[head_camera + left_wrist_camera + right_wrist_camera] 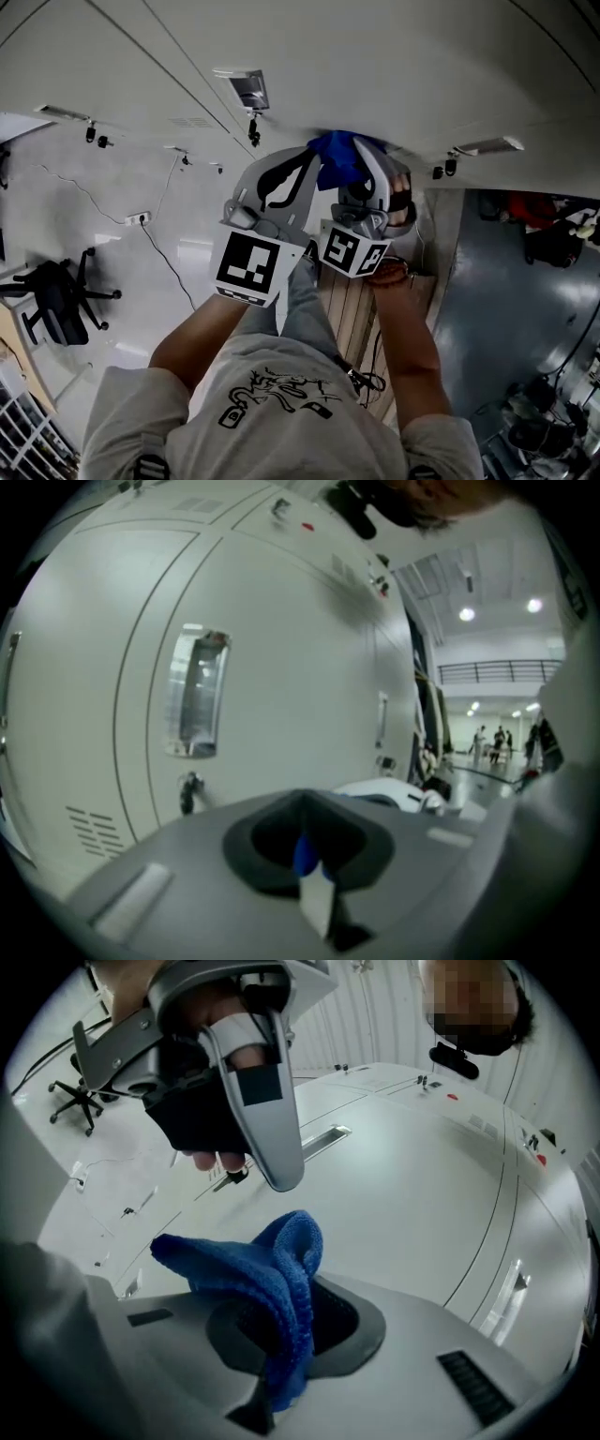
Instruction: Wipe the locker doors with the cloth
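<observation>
Gripper, left, grey plastic, two-jaw, with marker cube (302,173): it is held up towards the lockers, on the left of the pair. Its jaws are shown clenched together in the left gripper view. A thin blue sliver is noted at their dark recess, and whether that is cloth cannot be told. In the right gripper view its tip is shown just above the cloth and apart from it.

Cloth, blue terry, bunched (281,1269): it is pinched at its lower end between the right jaws. Its long axis is run forward out of the claw, then folded over, with a loose flap trailed off to the left. In the head view it is placed between the two gripper tips, close against the door.

Gripper, right, grey plastic, two-jaw, with marker cube (368,183): it is closed on the cloth and is judged the nearer tool for the wipe.

Locker door, pale grey sheet metal (281,686): it is fitted with a clear label holder (197,696), a small key lock (190,787) and vent slots (94,832). The door face lies directly ahead of the right claw, beyond the cloth, so a forward press is judged necessary before any stroke.
</observation>
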The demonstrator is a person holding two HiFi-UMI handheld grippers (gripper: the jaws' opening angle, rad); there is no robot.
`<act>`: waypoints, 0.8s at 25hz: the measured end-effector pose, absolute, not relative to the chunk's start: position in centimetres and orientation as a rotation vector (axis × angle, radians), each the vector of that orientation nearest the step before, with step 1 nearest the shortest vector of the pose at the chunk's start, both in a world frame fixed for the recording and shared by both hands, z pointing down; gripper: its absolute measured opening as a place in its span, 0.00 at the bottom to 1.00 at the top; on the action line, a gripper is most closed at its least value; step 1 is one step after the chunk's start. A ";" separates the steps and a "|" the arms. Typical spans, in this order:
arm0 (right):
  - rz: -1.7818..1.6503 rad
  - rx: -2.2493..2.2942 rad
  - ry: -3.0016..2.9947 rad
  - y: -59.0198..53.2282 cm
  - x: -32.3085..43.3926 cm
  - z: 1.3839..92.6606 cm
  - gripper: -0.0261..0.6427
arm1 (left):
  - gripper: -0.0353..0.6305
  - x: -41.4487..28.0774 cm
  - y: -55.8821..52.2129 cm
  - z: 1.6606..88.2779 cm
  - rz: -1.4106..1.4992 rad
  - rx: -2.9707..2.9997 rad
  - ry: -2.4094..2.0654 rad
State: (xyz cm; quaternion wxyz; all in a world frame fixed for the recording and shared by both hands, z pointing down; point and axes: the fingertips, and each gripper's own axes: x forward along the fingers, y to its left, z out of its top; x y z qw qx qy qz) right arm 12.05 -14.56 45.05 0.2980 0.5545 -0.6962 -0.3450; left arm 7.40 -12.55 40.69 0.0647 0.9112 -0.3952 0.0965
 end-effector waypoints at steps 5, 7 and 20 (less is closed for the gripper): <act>-0.872 1.433 -1.827 -14.6 13.2 49.6 0.08 | 0.06 8.2 -12.5 43.6 0.325 2.730 -1.181; -0.849 1.432 -1.809 -14.5 14.3 50.0 0.08 | 0.06 8.8 -12.4 43.6 0.321 2.733 -1.174; -0.861 1.436 -1.707 -13.6 17.2 40.3 0.08 | 0.06 10.4 -11.6 34.5 0.234 2.834 -1.184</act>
